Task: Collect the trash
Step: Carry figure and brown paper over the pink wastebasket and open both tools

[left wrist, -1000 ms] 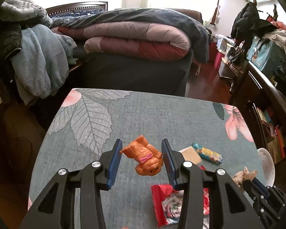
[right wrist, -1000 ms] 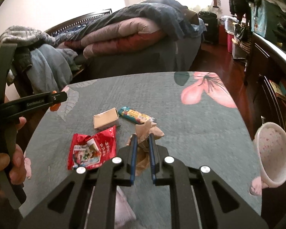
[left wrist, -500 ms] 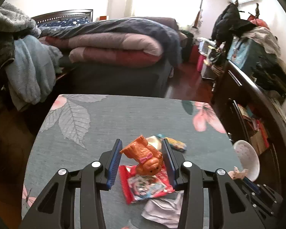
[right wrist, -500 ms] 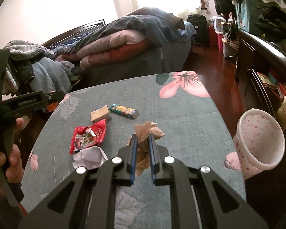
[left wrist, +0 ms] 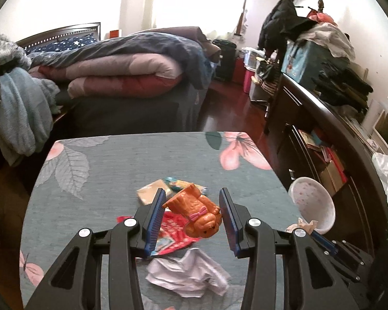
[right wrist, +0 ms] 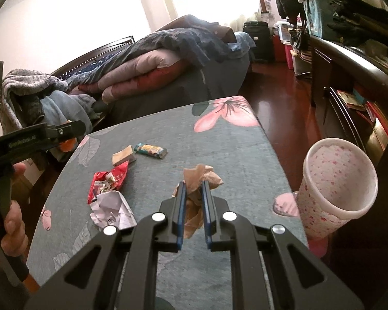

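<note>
left gripper fingers clamp an orange toy above the table. right gripper fingers pinch brown paper near the cup.

Red wrapper: we see it partly hidden behind the left gripper and orange toy dog. Print too small to read. Brown paper wad: lower part hidden between the right gripper's 2 fingers. Pink-flecked bin: base perhaps below the table edge.
</note>
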`<state>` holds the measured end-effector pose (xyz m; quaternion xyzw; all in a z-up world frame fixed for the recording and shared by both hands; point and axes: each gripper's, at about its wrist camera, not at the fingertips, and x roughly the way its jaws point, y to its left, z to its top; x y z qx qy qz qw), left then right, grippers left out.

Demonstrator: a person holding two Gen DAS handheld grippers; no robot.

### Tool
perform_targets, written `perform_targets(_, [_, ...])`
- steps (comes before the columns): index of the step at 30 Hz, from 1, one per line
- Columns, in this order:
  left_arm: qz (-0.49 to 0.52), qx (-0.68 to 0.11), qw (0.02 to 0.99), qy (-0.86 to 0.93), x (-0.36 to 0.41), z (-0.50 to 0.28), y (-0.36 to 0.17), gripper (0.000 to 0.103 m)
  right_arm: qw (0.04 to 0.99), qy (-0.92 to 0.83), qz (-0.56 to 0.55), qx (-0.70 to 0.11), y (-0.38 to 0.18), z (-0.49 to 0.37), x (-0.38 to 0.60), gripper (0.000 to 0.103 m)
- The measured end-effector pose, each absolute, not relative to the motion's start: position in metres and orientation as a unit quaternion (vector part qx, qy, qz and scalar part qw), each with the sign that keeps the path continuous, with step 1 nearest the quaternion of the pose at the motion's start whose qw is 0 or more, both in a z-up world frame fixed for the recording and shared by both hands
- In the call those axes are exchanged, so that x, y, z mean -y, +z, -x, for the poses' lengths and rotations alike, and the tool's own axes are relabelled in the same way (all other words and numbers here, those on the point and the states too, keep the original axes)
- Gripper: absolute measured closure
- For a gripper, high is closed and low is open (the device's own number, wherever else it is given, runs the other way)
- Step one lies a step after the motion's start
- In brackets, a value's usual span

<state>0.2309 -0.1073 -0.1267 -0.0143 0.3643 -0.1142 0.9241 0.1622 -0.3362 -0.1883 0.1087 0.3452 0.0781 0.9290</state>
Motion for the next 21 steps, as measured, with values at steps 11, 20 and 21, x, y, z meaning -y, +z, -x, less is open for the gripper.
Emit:
perform_targets(11, [-0.017, -0.364, 0.919, -0.152, 0.161, -0.229, -0.127, 0.060, 0.933, 0.054, -0.136, -0.329, -0.188, -0.149, 0.381, 0.090])
perform_targets(20, [-0.042, -0.369, 0.907, -0.199, 0.222, -0.234, -0.135, 0.060, 0.934, 0.009, -0.163, -0.319, -0.193, -0.141, 0.434, 0.089])
perform_targets(21, [-0.045, -0.369, 0.906, -0.204, 0.228, -0.234, -0.136, 0.060, 0.934, 0.002, -0.166, -0.318, -0.193, -0.140, 0.442, 0.089])
